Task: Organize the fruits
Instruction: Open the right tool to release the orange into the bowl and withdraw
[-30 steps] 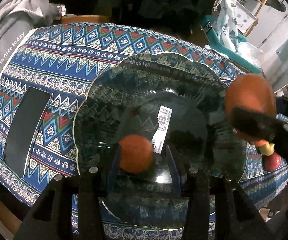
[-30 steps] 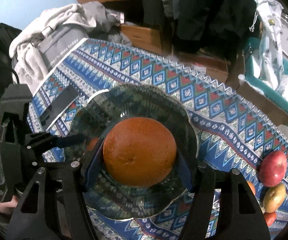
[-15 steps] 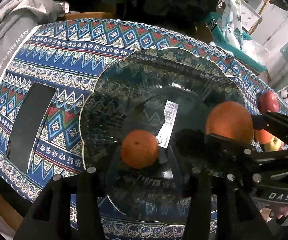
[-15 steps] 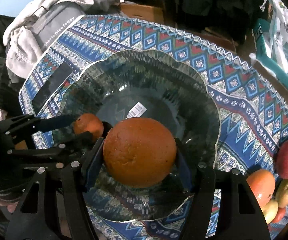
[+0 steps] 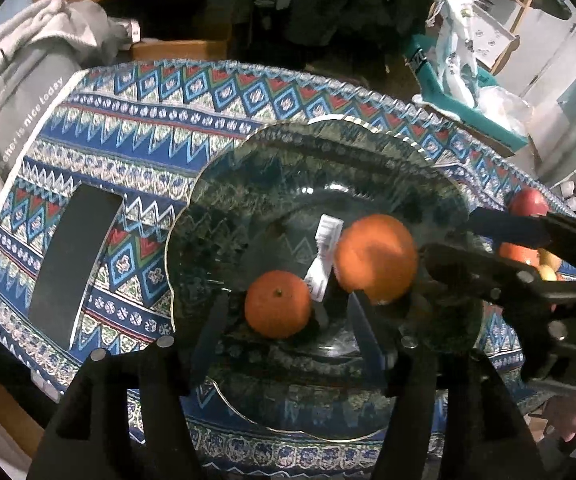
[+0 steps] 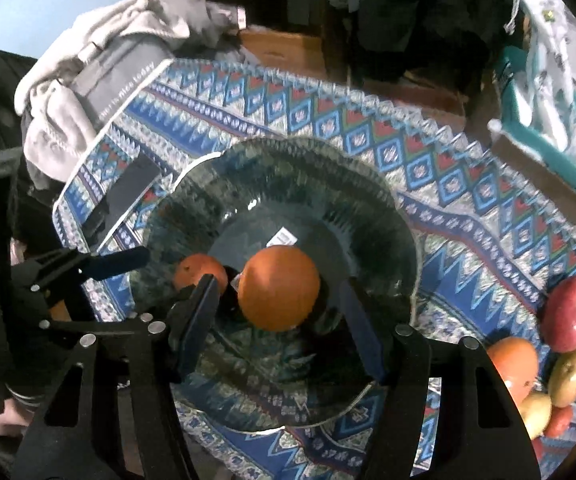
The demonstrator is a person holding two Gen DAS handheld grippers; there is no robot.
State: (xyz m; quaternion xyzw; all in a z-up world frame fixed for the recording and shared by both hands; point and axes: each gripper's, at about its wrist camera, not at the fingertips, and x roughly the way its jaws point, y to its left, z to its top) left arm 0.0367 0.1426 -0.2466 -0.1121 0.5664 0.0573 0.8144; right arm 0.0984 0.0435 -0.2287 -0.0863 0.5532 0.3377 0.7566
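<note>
Both oranges now sit in the glass plate [image 6: 387, 216]: the small orange [image 5: 278, 304] and the large orange [image 6: 279, 288]. My left gripper [image 5: 284, 316] has just been opening, pads clear; my right gripper [image 6: 280, 316] stands apart too. Next I'd fetch the red apple [image 6: 571, 312].

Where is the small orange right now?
The small orange sits in the glass plate, between the open left gripper fingers; the big orange lies just to its right in the left wrist view.
</note>
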